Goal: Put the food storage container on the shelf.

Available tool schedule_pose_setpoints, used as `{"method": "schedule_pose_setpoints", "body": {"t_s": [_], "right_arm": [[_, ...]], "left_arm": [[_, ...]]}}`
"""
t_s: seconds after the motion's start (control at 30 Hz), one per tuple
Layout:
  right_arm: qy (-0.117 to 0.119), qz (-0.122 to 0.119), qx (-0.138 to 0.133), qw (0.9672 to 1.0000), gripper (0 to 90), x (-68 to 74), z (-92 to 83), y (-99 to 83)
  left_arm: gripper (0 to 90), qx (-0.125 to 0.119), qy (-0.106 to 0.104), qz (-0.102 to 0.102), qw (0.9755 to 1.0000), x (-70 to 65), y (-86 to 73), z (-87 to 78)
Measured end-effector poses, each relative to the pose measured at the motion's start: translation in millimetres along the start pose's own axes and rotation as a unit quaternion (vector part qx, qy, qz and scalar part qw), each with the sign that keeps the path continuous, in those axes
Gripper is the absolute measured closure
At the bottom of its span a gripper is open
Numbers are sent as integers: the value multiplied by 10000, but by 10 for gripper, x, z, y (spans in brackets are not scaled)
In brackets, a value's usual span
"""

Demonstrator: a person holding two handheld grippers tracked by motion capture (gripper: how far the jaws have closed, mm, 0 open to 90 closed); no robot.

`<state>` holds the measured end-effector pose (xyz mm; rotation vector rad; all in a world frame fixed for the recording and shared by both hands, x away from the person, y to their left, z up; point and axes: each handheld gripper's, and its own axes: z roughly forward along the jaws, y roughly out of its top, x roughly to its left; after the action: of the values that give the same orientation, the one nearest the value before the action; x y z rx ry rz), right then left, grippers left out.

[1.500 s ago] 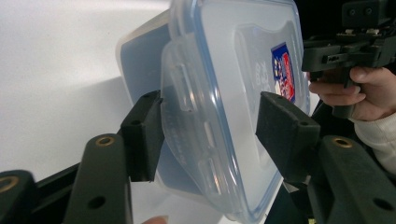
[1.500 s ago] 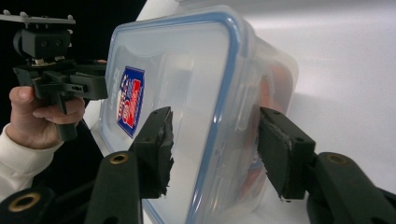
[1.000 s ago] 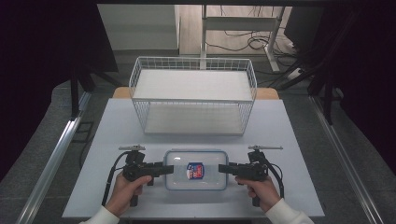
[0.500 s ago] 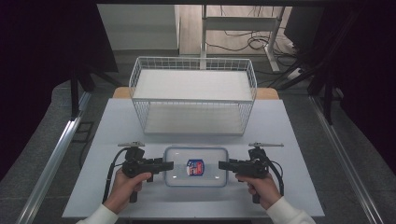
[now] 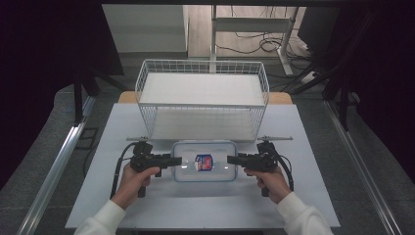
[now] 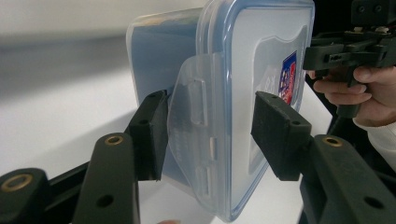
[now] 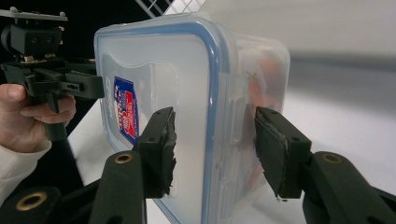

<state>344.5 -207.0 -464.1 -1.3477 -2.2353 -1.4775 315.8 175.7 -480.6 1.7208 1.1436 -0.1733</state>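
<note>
A clear plastic container with a blue-rimmed lid and a red-and-blue sticker hangs just above the white table, in front of the wire basket. My left gripper is shut on its left end and my right gripper on its right end. In the left gripper view the pads clamp the container across its latch flap, one pad on the lid and one underneath. In the right gripper view my right gripper clamps the container the same way, lid on one side, base on the other.
A white wire basket stands across the table's far half, directly beyond the container. Table edges run close to both hands at the front. Metal rails flank the table on the floor, with dark screens at either side.
Both grippers have carried the container away from the person toward the basket, a little higher than before. The grips look unchanged.
</note>
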Motion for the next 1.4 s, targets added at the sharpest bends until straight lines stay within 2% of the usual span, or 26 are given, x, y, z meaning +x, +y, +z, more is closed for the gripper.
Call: {"method": "schedule_pose_setpoints", "body": {"t_s": [0.03, 0.13, 0.17, 0.2, 0.23, 0.27, 0.3, 0.33, 0.47, 0.67, 0.7, 0.83, 1.2, 1.3, 1.4], "right_arm": [[0, 0, 0, 10000, 494, 0, 0, 0], [-19, -84, -87, 9999, 495, -95, 75, 162], [-19, -84, -87, 9999, 495, -95, 75, 162], [-39, -112, -126, 9999, 495, -128, 124, 233], [-44, -112, -123, 9999, 495, -143, 143, 259], [-48, -113, -139, 9998, 495, -164, 169, 290], [-48, -113, -139, 9998, 495, -164, 169, 290], [-56, -129, -191, 9997, 495, -210, 225, 361], [-88, -158, -207, 9996, 495, -246, 281, 421], [-170, -157, -187, 9996, 493, -320, 430, 478], [-194, -117, -201, 9995, 491, -343, 467, 481], [-217, -123, -225, 9994, 489, -397, 513, 490], [-222, 164, -365, 9990, 479, -490, 579, 497], [-319, 305, -390, 9983, 464, -495, 603, 505], [-433, 345, -389, 9977, 453, -475, 625, 517]], "left_arm": [[470, 0, 0, 0, 10000, 0, 0, 0], [469, -50, -4, 38, 10000, 123, 169, 50], [469, -50, -4, 38, 10000, 123, 169, 50], [469, -74, -13, 70, 9999, 194, 255, 64], [468, -74, -13, 70, 9999, 194, 255, 64], [469, -95, -15, 96, 9999, 259, 329, 83], [469, -95, -15, 96, 9999, 259, 329, 83], [469, -111, -17, 98, 9999, 310, 372, 98], [467, -147, -24, 104, 9998, 437, 453, 138], [456, -101, 14, 130, 9999, 581, 492, 193], [456, -101, 11, 69, 9999, 616, 491, 218], [456, -127, -5, 48, 9999, 682, 489, 264], [459, -183, -16, -202, 9996, 752, 489, 313], [454, -221, 30, -240, 9995, 753, 495, 331], [444, -262, 42, -291, 9992, 763, 502, 351]]}}
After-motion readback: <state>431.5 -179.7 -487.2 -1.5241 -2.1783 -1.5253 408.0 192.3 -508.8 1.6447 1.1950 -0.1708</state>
